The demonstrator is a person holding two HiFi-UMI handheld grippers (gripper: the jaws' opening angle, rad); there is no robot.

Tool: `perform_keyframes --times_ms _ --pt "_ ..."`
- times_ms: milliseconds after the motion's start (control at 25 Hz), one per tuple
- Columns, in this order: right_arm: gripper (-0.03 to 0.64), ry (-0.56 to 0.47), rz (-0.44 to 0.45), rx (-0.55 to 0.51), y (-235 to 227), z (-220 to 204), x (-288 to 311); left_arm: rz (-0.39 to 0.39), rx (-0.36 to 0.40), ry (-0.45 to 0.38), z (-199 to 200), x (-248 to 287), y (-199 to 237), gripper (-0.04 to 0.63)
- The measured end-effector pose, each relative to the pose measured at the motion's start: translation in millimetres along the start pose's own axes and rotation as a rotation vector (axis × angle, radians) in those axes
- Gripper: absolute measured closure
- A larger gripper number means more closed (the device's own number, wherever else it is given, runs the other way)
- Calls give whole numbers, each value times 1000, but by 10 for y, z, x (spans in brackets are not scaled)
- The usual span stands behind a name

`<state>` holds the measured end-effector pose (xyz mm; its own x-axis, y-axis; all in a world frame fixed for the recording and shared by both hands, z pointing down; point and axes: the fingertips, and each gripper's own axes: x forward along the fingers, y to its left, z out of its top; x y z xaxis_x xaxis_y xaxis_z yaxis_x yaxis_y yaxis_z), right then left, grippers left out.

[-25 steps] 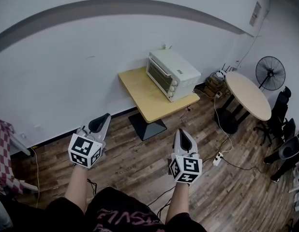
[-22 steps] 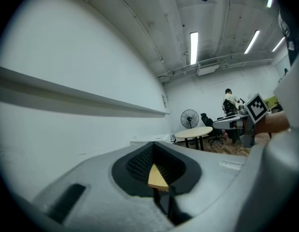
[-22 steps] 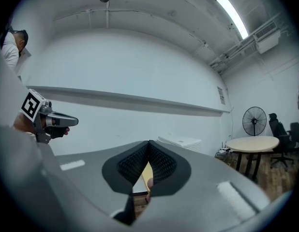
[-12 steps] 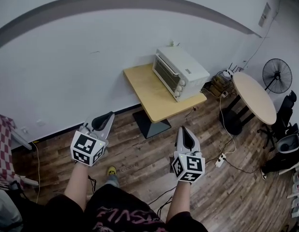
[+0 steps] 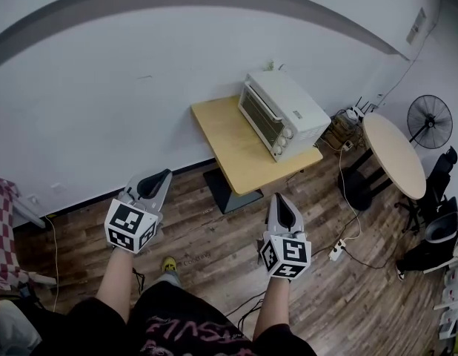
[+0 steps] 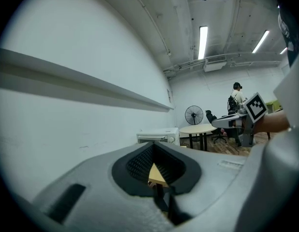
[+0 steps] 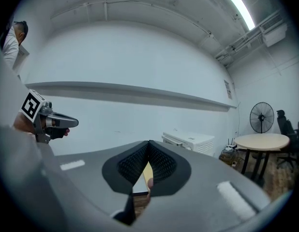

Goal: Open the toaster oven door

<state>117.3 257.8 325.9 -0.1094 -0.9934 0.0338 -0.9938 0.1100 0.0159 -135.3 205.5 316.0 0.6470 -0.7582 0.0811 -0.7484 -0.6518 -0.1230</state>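
Head view: white boxy toaster oven (image 5: 284, 113) sits at the far end of the square light-wood counter (image 5: 229, 143), near the wall, door closed. Compared with a second ago it shows slightly further right and a bit bigger in frame, so the person looks to be walking toward it. Left gripper (image 5: 161, 178) and right gripper (image 5: 281, 200) are both pressed together with nothing between the jaws, well apart from the oven. Approach only so far; door not yet reached.
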Motion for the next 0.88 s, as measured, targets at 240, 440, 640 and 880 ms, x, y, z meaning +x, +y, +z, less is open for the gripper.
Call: perform_keyframes --times_ms 240,440,640,880 --pt "607 12 -14 -8 -90 21 473 -11 -12 2 -19 419 301 598" --pt "607 26 -23 -13 -86 85 860 -20 -25 1 5 704 619 598" --pt "607 37 -31 -10 -23 149 1264 -31 -42 2 -8 943 975 598" --pt "607 49 -31 -26 122 214 1698 -38 -64 2 -33 1160 1378 598"
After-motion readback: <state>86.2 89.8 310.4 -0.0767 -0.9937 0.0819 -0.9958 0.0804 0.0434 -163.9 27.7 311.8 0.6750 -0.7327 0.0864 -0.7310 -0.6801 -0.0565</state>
